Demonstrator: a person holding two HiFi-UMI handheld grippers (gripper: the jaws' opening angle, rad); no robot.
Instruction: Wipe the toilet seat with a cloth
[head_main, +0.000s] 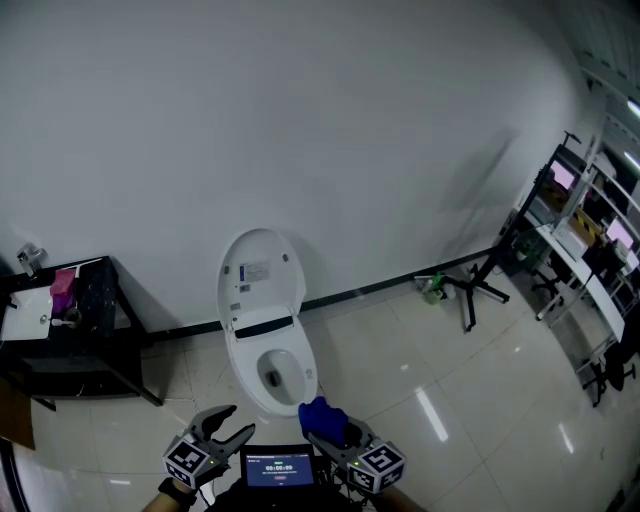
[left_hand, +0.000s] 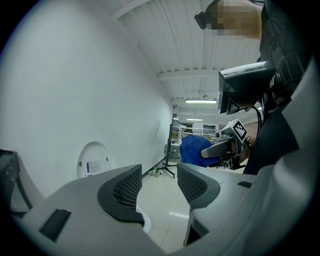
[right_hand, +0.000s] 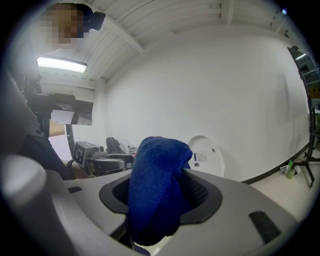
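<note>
Cloth, blue and bunched, was clamped between the right tongs, which showed low in the head view at about 5 o'clock of the toilet seat, near its front rim. Left tongs stood apart with nothing between them, at about 7 o'clock of the seat. Toilet lid stood raised against the white wall, at 12 o'clock of the seat.

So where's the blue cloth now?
The blue cloth is clamped in the right claw, bottom centre of the head view, just before the front rim of the toilet.
</note>
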